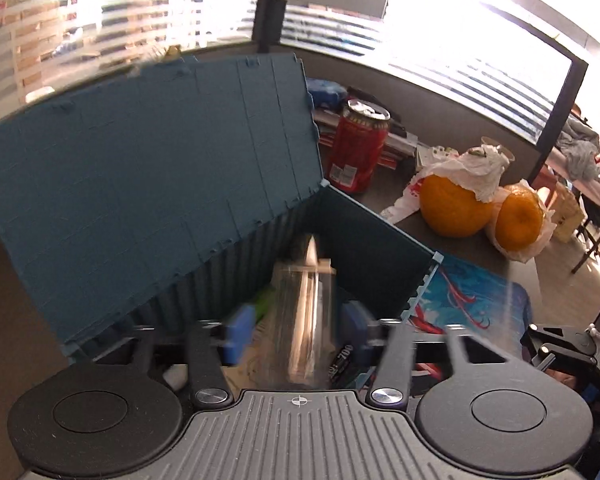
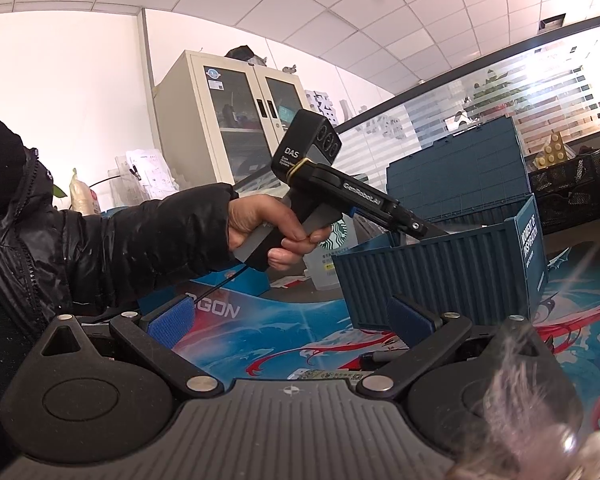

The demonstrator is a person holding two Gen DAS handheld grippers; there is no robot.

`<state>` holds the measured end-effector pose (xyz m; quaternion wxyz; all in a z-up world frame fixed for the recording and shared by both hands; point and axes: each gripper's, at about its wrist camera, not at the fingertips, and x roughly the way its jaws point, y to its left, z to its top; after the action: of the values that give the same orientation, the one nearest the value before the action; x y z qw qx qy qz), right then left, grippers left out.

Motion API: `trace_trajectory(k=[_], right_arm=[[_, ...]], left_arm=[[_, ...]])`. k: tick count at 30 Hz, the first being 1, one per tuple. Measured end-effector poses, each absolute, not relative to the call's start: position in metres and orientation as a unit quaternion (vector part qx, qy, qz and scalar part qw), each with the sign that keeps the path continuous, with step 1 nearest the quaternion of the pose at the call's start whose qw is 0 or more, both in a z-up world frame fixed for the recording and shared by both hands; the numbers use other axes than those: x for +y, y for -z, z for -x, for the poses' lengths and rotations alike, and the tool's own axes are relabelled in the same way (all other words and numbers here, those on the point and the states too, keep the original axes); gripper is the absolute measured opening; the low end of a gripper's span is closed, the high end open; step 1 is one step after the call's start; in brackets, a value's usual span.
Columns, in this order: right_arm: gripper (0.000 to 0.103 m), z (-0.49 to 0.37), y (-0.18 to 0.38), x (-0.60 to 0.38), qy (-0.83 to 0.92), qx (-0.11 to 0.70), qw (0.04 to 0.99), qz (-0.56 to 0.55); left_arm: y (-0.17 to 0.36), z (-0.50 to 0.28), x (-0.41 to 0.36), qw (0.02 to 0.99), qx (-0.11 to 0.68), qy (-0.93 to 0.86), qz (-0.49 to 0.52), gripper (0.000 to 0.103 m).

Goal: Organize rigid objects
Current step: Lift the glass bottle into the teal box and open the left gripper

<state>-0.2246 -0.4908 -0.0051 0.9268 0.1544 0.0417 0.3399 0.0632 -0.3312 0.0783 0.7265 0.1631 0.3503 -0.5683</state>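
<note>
Well, the biggest thing here is the blue box [image 1: 204, 184], a ribbed container-style bin on the printed mat [image 1: 480, 300], its lid [image 1: 148, 168] thrown back and standing up behind the opening. Everything else sits around that box. Beside its far corner stands a red can [image 1: 358, 146], upright, with two oranges [image 1: 454, 208] further out on the same side, half wrapped in a white plastic bag [image 1: 476, 172]. In the right wrist view, a Starbucks bottle [image 2: 332, 256] stands just beyond the box's end.

A hand [image 2: 272, 232] in a black sleeve grips the left gripper [image 1: 296, 332], which tilts down over the box's open top. Its blue pads [image 1: 240, 332] stand spread, and between them is a clear tube [image 1: 304, 316], blurred, hanging inside the box above the small items at the bottom. The pads do not seem to press on it, though the blur makes contact hard to judge. A green item [image 1: 266, 304] and a dark cylinder [image 1: 342, 364] lie in the box just beside the tube.

The right gripper [image 2: 296, 320] hovers low over the mat in front of the box, jaws wide apart with nothing between them.
</note>
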Motion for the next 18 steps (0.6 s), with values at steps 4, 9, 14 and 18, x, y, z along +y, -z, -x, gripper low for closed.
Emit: trace_trajectory(k=[4,9,14,18], right_arm=[[0.103,0.222,0.006,-0.488,-0.336,0.047,0.929,-0.149],[0.103,0.218,0.007,-0.481,-0.33,0.061,0.932,-0.133],[0.103,0.213,0.007,-0.472,-0.329,0.083,0.934,-0.111],[0.103,0.205,0.008,-0.469,-0.324,0.111,0.933,-0.109]], left_arm=[[-0.091,-0.063,-0.314,0.74,0.332,0.564,-0.155,0.086],[-0.105,-0.056,-0.285,0.755,0.32,0.557,-0.129,0.099],[-0.111,-0.035,-0.247,0.776,0.296,0.545,-0.12,0.103],[-0.105,-0.026,-0.212,0.807,0.292,0.503,-0.099,0.103]])
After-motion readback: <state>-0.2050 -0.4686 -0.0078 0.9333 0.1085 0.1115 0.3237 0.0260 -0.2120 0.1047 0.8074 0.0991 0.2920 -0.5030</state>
